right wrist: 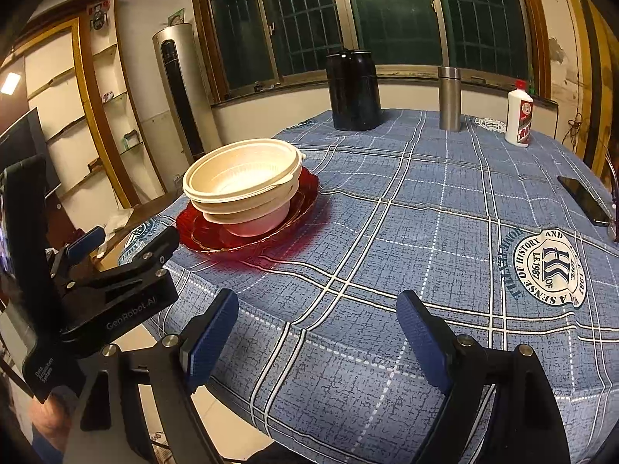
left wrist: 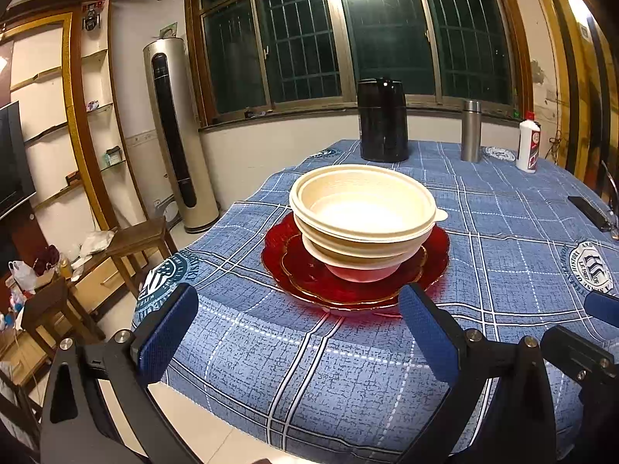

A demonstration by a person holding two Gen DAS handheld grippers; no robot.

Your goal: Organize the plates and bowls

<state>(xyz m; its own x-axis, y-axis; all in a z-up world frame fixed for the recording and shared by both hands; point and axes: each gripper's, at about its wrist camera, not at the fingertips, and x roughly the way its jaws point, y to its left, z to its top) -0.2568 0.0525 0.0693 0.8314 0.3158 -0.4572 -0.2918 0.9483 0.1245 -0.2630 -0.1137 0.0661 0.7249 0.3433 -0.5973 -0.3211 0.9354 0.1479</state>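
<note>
- A stack of cream plastic bowls [left wrist: 363,208] stands on a red glass plate with a gold scalloped rim [left wrist: 433,266], near the left edge of the counter with the blue checked cloth [left wrist: 503,239].
- The stack has several bowls nested one in another; the lowest one [left wrist: 363,272] looks whiter.
- The left tongs [left wrist: 298,332] are released, the blue pads wide apart, with nothing between them; they are just in front of the red plate and do not touch it.
- The right tongs [right wrist: 319,332] are also released and empty, over bare cloth, to the right of the stack and well apart from it.
- At the far side of the counter stand a black jug [left wrist: 382,120], a slim steel flask [left wrist: 471,131] and a white bottle with a red cap [left wrist: 529,141].
- A dark phone [right wrist: 584,200] lies near the right edge.
</note>
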